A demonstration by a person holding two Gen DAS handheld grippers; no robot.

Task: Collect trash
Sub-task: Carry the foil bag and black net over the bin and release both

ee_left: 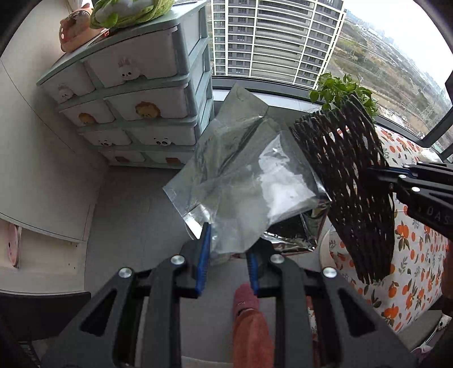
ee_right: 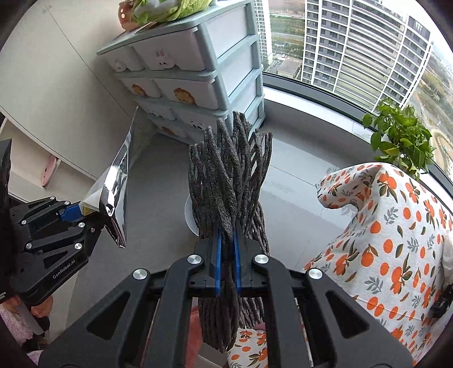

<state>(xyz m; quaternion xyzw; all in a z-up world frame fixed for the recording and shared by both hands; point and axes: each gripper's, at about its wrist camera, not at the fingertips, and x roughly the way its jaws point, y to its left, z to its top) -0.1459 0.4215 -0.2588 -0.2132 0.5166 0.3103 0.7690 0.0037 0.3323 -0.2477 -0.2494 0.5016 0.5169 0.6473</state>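
So, left gripper (ee_left: pixel 228 249) clamped on a crinkled silver foil bag (ee_left: pixel 243 175) mid-frame, right gripper (ee_right: pixel 227 240) pinched tight on a dark foam net sleeve (ee_right: pixel 229 181) at centre, drawer unit (ee_right: pixel 192 65) seen upper left.

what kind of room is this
Probably a child's room or play corner in a high-rise flat: a drawer chest with animal faces, plush toys on top, and a tower block outside the window.

Left claw (ee_left: pixel 228 249) clamped, right claw (ee_right: pixel 227 240) pinched shut, both angled downward
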